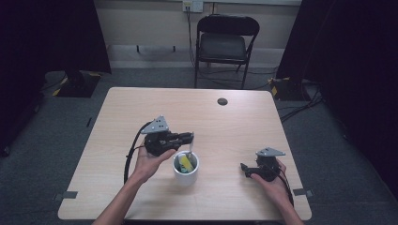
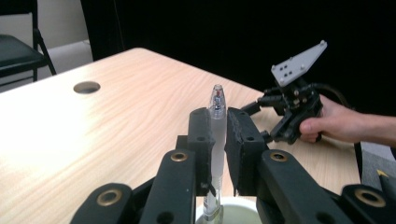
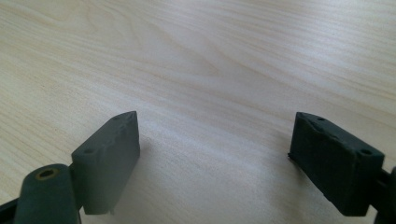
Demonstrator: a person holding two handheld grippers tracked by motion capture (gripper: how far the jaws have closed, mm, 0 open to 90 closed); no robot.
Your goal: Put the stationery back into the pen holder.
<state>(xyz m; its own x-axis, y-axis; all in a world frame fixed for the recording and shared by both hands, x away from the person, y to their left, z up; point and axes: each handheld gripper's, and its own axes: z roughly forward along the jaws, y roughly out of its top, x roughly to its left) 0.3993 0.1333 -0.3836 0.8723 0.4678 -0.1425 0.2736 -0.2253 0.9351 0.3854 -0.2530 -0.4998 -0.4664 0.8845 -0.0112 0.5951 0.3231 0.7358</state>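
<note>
Left fingers [image 2: 212, 135] clamp a pen [image 2: 217, 105] over the cup [image 1: 186, 169], not yet dropped in; right fingers [image 3: 327, 149] gape beside it

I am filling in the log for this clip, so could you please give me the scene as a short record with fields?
surface: light wooden table with a round cable hole
left gripper: shut on a clear pen, held upright above the cup
cup: white, near the table's front edge, with something yellow inside
right gripper: open, nothing between its jaws, held low over bare table to the right of the cup
background: black folding chair behind the table
</note>
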